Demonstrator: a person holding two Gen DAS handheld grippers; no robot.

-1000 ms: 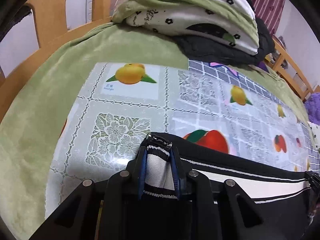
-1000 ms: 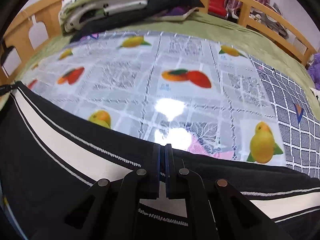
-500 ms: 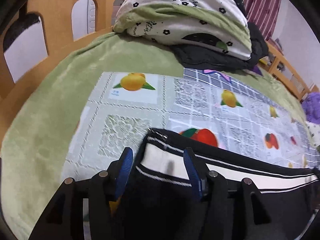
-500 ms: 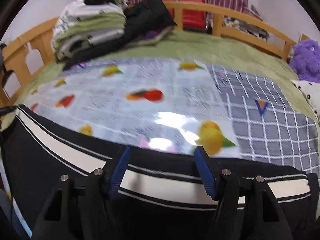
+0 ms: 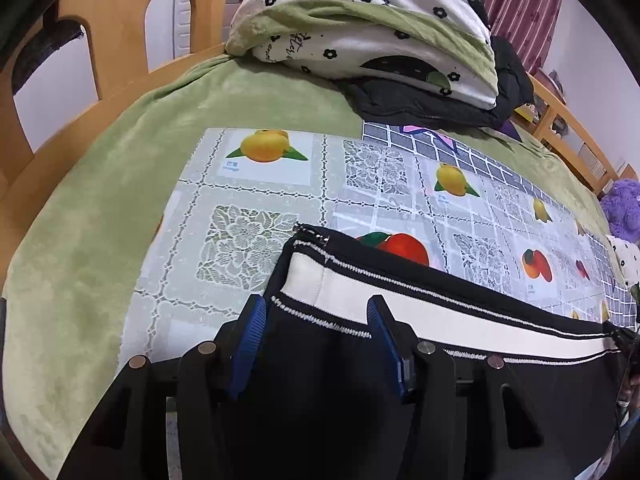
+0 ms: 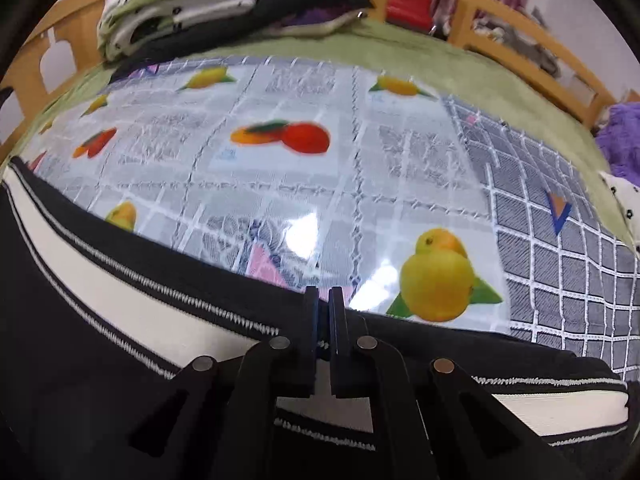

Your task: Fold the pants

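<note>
Black pants (image 5: 480,322) with a white side stripe lie flat across the fruit-print cover (image 5: 256,184) on the bed. Their zipped corner (image 5: 308,236) points away from me. My left gripper (image 5: 315,308) hovers open over that end, with the cloth lying loose between its blue pads (image 5: 250,332). In the right wrist view the pants (image 6: 120,300) run along the near edge. My right gripper (image 6: 322,294) is shut on their black upper edge, a thin fold pinched between its fingers.
A folded flowered quilt (image 5: 380,28) lies on a black jacket (image 5: 420,104) at the far end. A wooden bed rail (image 5: 112,40) runs along the left and back. A green blanket (image 5: 100,220) lies under the cover, and a purple plush toy (image 5: 624,208) sits far right.
My left gripper let go of the pants' corner, opened and drew back a little. My right gripper opened, shifted along the pants' edge and shut again.
</note>
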